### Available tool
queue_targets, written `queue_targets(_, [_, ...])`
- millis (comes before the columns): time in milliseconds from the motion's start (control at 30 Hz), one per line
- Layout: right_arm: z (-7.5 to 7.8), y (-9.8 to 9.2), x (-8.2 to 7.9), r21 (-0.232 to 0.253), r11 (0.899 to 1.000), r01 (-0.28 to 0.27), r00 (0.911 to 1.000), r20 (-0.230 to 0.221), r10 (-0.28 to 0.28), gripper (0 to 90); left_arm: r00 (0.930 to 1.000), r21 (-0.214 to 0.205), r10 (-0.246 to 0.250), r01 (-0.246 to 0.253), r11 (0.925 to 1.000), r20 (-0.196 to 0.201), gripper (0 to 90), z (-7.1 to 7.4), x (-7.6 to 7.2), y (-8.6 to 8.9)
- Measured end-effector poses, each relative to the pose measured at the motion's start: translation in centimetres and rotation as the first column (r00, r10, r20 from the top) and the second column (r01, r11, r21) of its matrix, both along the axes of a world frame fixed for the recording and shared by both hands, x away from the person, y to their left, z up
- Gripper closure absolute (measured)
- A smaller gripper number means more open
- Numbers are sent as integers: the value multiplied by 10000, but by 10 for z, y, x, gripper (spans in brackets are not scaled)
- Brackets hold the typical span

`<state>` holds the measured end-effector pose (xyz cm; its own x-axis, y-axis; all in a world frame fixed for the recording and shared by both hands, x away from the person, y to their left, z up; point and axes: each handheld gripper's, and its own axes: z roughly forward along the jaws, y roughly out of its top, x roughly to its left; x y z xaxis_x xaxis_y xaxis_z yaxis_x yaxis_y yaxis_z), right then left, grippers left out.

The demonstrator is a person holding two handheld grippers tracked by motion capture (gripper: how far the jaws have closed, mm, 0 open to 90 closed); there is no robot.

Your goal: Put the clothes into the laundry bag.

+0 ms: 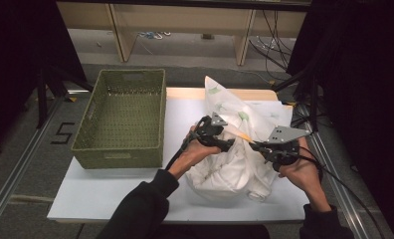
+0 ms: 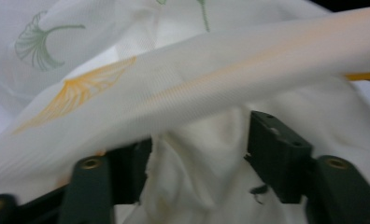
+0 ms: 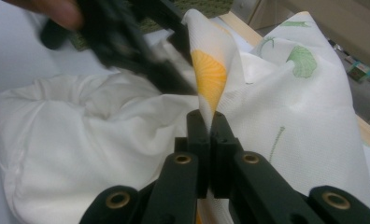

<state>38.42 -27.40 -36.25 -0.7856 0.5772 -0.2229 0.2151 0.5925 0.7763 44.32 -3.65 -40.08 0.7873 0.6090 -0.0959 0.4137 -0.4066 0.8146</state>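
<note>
Only | floor mark (image 1: 62, 133): "5" | pillowcase (image 1: 237, 117): leaf print, unlettered

A matt printed cloth cover (image 1: 235, 112) wraps a soft white pillow (image 1: 225, 172); the green basket (image 1: 123, 117) is coarsely woven.

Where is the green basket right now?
In the high view, the green basket sits on the left part of the white table, just left of the white pillow and its leaf-print pillowcase, beside the left gripper.
</note>
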Motion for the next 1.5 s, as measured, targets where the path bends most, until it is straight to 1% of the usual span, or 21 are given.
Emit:
queue_targets(67, [1, 0, 0, 45, 10000, 13, 10000, 90, -13, 900, 9945, -113, -570, 562, 9984, -876, 279, 5, -19, 11])
queue_targets(233, [1, 2, 0, 38, 10000, 10, 10000, 40, -10, 900, 9867, 935, -1410, 1484, 9845, -810, 160, -11, -49, 14])
queue_targets(267, [1, 3, 0, -9, 10000, -62, 9999, 83, 62, 900, 9853, 1180, -1520, 1605, 9799, -781, 137, -18, -49, 12])
queue_targets(300, [1, 4, -1, 22, 10000, -23, 10000, 25, 23, 900, 9800, 1599, -1848, 1946, 9677, -742, 121, -24, -47, 10])
queue_targets(333, [1, 5, -1, -64, 9999, -80, 9999, 68, 81, 900, 9772, 1798, -1905, 2048, 9621, -937, 144, -30, -44, 6])
queue_targets(433, [0, 5, -1, -70, 9999, -115, 9999, 83, 115, 900, 9787, 2066, -1731, 1929, 9592, -1102, 120, -47, -33, -8])
queue_targets(467, [0, 5, -1, -62, 9999, -119, 9999, 37, 119, 900, 9797, 2161, -1760, 1932, 9571, -964, 229, -50, -29, -12])
queue_targets(567, [0, 4, 0, -125, 9997, -207, 9997, 133, 209, 900, 9834, 1652, -1602, 1725, 9711, -852, 506, -50, -18, -22])
queue_targets(600, [0, 4, -1, -42, 9999, -111, 9999, -23, 111, 900, 9887, 1106, -1243, 1331, 9849, -834, 587, -48, -18, -27])
queue_targets(633, [0, 3, -1, -48, 9999, -147, 9999, -18, 147, 900, 9908, 920, -1143, 1208, 9884, -731, 637, -44, -19, -29])
queue_targets(733, [3, 2, -1, 108, 9996, -246, 9997, -46, 247, 900, 9968, 530, -746, 759, 9957, -271, 693, -26, -15, -30])
queue_targets(800, [5, 1, -2, 143, 9994, -312, 9995, 36, 312, 900, 9997, -16, -230, 230, 9997, -65, 702, -13, -5, -30])
queue_targets(900, [10, 1, -5, 192, 9995, -259, 9995, 190, 255, 900, 9985, -691, 512, -499, 9964, 172, 707, -1, 12, -30])
queue_targets(967, [12, 0, -6, 223, 9995, -236, 9995, 227, 231, 900, 9950, -1135, 1003, -997, 9885, -12, 705, -6, 24, -34])
queue_targets(1033, [11, -1, -5, 102, 9998, -188, 9994, 291, 185, 900, 9935, -961, 1104, -1126, 9890, -278, 694, -20, 36, -39])
queue_targets(1100, [7, 0, -4, 107, 9997, -227, 9997, 55, 226, 900, 9869, -754, 1555, -1585, 9845, -441, 673, -37, 46, -42])
queue_targets(1167, [2, 1, -3, 29, 9998, -194, 9998, -68, 194, 900, 9843, -1181, 1556, -1647, 9793, -830, 654, -45, 51, -40])
queue_targets(1233, [-1, 2, 0, -67, 9998, -213, 9997, -90, 212, 900, 9864, -1155, 1464, -1544, 9812, -743, 616, -41, 48, -35])
queue_targets(1300, [-1, 1, 0, -50, 9997, -223, 9997, -114, 223, 900, 9910, -897, 1192, -1244, 9882, -618, 496, -32, 39, -29])
queue_targets(1433, [0, -1, 0, -5, 9999, -166, 9998, -52, 166, 900, 9947, -600, 811, -850, 9946, -637, 258, -14, 14, -6])
queue_targets(1500, [1, -1, 0, -11, 9999, -156, 9999, -17, 156, 900, 9979, -524, 468, -492, 9974, -449, 220, -7, -1, 8])
